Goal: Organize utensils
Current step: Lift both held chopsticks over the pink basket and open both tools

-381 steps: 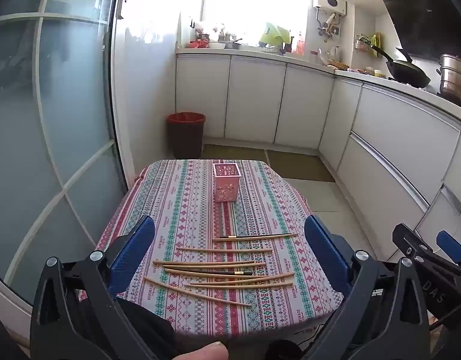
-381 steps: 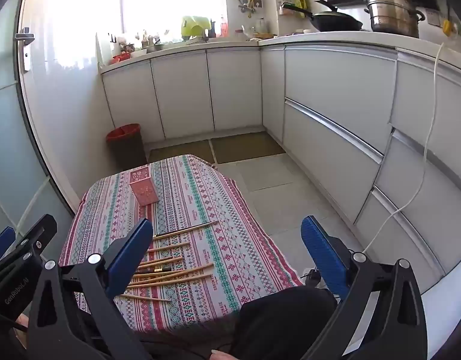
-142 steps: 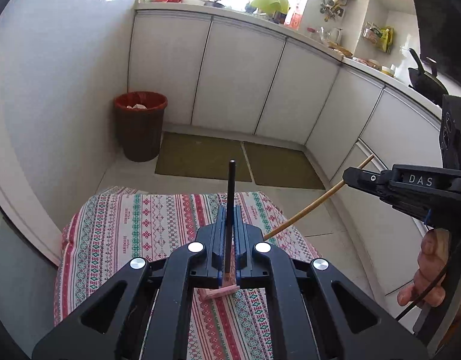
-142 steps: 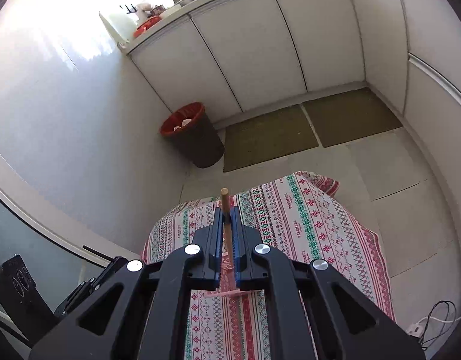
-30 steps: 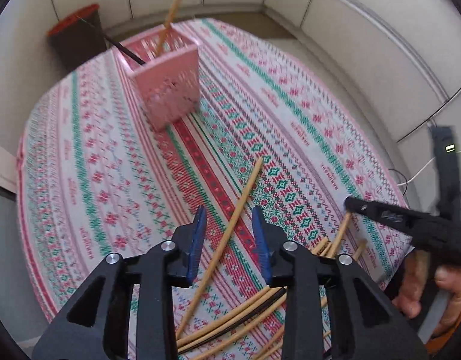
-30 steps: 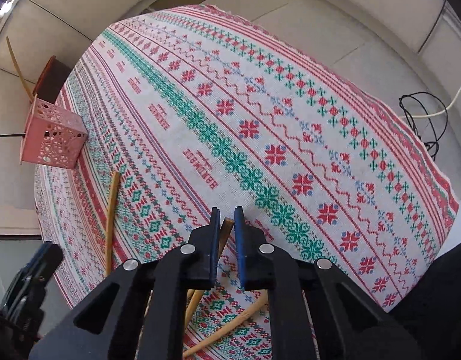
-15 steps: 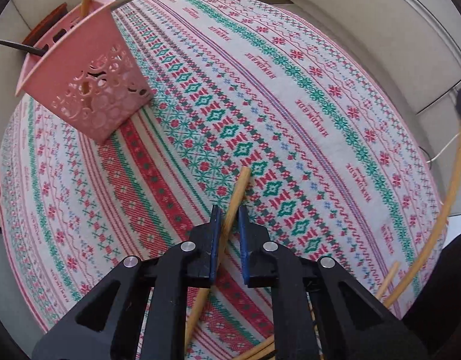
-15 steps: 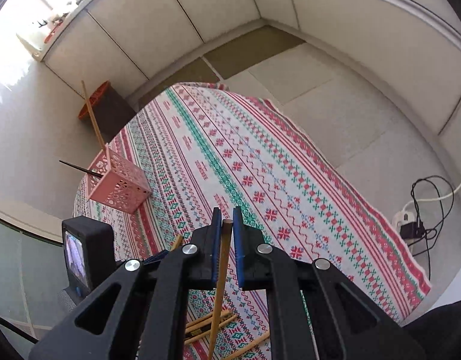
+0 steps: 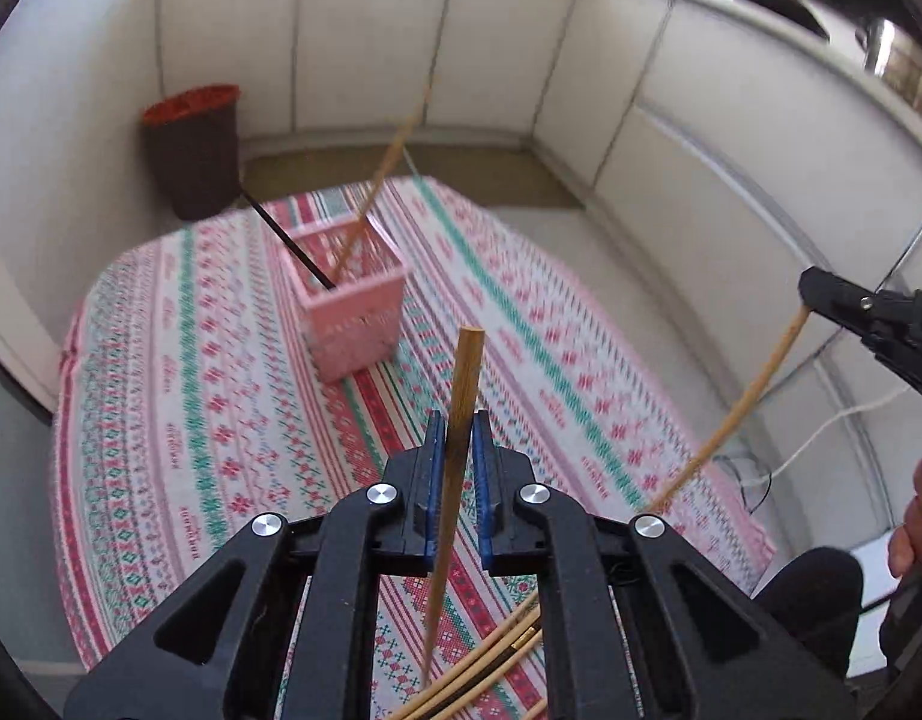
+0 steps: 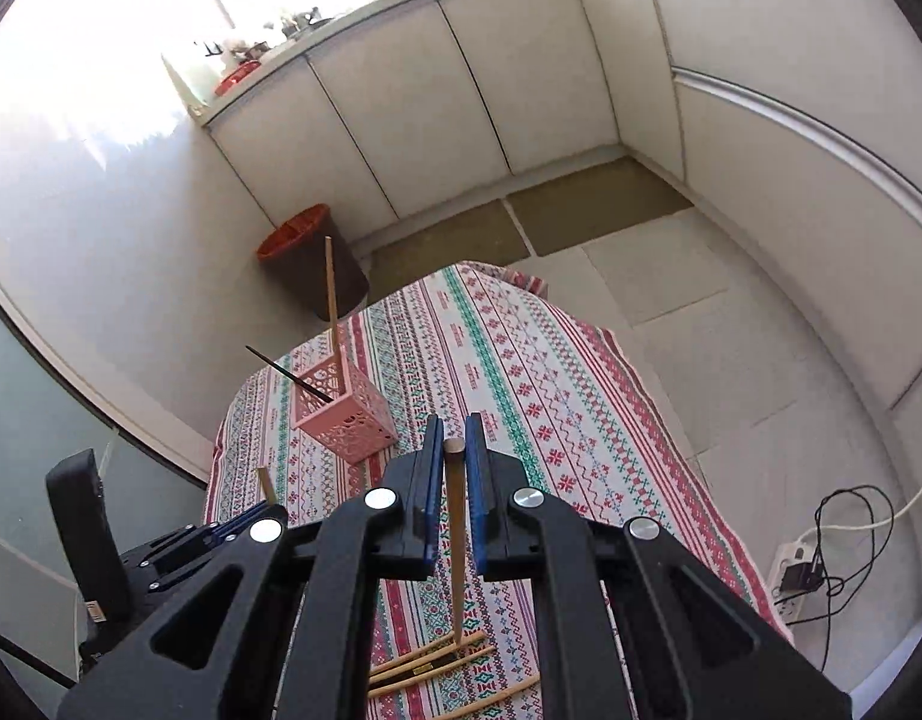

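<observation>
Two chopsticks up | left gripper (image 9: 458, 450) clamped on one chopstick (image 9: 461, 396), right gripper (image 10: 454, 459) on another (image 10: 455, 516) | next: carry to pink basket (image 10: 347, 420), mid-tablecloth, probably holding two | spares at near edge.

A table under a striped, cross-stitch-patterned tablecloth (image 10: 521, 372) carries a pink perforated utensil basket (image 10: 347, 420) standing ahead-left of the right gripper, and loose wooden chopsticks (image 10: 425, 663) lying together directly below that gripper's fingers.
</observation>
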